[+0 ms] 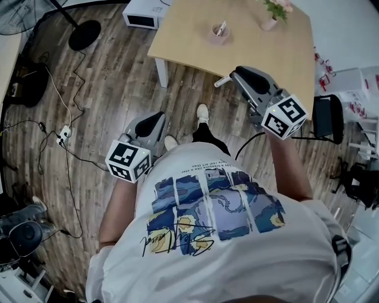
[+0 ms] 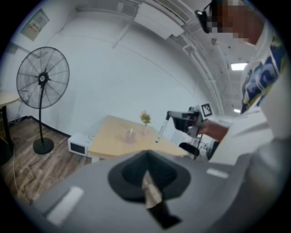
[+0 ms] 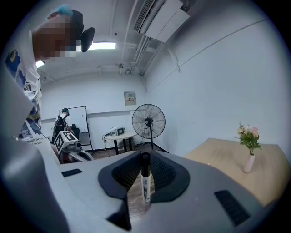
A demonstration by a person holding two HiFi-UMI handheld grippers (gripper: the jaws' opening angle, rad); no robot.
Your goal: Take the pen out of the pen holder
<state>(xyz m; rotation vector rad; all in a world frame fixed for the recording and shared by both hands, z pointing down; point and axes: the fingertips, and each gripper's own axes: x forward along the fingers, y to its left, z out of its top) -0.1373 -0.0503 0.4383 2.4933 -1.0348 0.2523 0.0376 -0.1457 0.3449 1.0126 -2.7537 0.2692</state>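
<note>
My right gripper (image 1: 235, 74) hangs over the front edge of the wooden table (image 1: 296, 65), shut on a white pen (image 1: 222, 81) with a black cap that juts out to the left. In the right gripper view the pen (image 3: 145, 182) stands upright between the dark pads (image 3: 166, 175) of the right gripper (image 3: 144, 159). The pink pen holder (image 1: 219, 33) stands farther back on the table, apart from the pen, with something pale still in it. My left gripper (image 1: 157, 116) is low by the person's hip over the floor, jaws together and empty, as the left gripper view also shows of the left gripper (image 2: 146, 157).
A vase of flowers (image 1: 270, 19) stands at the table's back right. A white box-like appliance (image 1: 142, 13) sits on the floor left of the table, beside a fan's base (image 1: 84, 34). Cables and a power strip (image 1: 63, 136) lie on the wooden floor at left. A dark chair (image 1: 328, 118) is at right.
</note>
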